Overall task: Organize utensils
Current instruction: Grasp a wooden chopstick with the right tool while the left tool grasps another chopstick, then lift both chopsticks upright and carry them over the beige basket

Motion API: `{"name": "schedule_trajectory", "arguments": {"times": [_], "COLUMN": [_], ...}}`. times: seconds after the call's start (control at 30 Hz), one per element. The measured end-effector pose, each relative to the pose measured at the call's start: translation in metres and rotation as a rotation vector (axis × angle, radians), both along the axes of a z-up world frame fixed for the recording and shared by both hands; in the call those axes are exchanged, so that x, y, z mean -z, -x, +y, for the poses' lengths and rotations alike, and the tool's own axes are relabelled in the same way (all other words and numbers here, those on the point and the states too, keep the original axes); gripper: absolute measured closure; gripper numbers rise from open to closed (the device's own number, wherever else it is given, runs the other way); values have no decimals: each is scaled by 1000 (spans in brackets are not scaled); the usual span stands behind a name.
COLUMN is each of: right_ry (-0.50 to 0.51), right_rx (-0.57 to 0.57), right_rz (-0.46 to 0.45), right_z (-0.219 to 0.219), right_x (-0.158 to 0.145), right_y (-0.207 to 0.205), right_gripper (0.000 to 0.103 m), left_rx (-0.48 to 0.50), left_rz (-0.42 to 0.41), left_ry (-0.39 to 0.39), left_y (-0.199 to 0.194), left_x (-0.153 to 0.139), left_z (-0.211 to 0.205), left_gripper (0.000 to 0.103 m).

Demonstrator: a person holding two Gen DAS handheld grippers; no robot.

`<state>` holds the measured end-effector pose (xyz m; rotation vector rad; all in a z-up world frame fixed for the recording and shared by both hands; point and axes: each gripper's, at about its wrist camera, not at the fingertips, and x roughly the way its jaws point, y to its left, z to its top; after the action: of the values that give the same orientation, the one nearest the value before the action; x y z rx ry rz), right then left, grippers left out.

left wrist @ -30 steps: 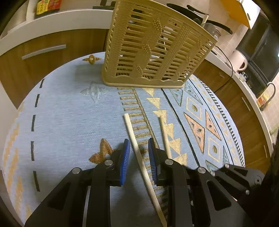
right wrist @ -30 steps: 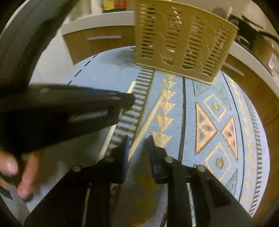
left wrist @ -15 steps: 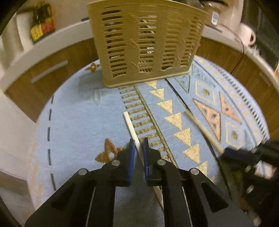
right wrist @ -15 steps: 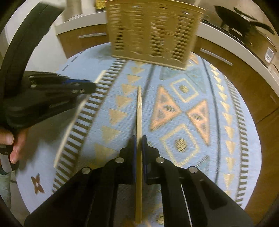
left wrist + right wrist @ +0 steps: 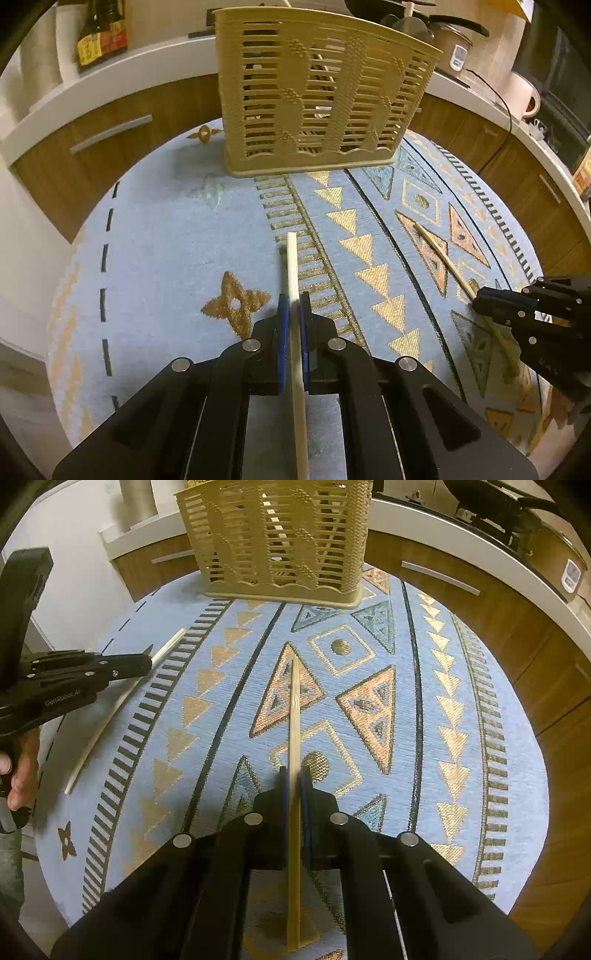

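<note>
We have both picks made, left gripper [image 5: 292,314] clamped on pale white chopstick [image 5: 292,266], right gripper [image 5: 294,786] on tan bamboo chopstick [image 5: 294,716]; dropping them into beige slotted plastic basket [image 5: 317,107] remains.

2 chopsticks [image 5: 292,266], 1 basket [image 5: 317,107], perhaps more inside.

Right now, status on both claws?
Left claw shut on pale chopstick. Right claw shut on tan chopstick. Basket ahead, path open.
</note>
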<state>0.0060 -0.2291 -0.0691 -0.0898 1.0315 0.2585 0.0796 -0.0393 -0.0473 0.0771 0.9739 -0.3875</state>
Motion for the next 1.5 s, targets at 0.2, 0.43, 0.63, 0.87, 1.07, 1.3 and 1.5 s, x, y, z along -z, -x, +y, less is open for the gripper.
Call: {"name": "schedule_trajectory", "arguments": {"times": [0.2,0.43,0.63,0.87,1.07,1.3,1.5], "right_ry": [-126,-191,-92,45,-4,-125,-187], "right_rx": [-10,3,-6,-41,-56,-89,-125], "right_rz": [68,122,180,222,231,51,-189], "right_z": [-10,-13,6,23,24,12,4], "right_x": [-5,-17,-15,-10,-16,-75,-150], "right_y": [-9,-35,-64,-70,-73,-62,-58], "right_gripper": [95,71,61,98,99,99,98], "left_rx": [18,46,55,54,55,43,38], "left_rz": [11,8,13,8,-39,-192,-370], "left_ry": [67,112,131,143,184,276,326], "left_y": [-1,-1,-2,-7,-2,9,11], "left_x": [-2,-12,-15,-15,-28,-79,-139], "left_z": [1,1,2,5,7,18,18], "left_gripper": [100,100,99,99,99,99,99]}}
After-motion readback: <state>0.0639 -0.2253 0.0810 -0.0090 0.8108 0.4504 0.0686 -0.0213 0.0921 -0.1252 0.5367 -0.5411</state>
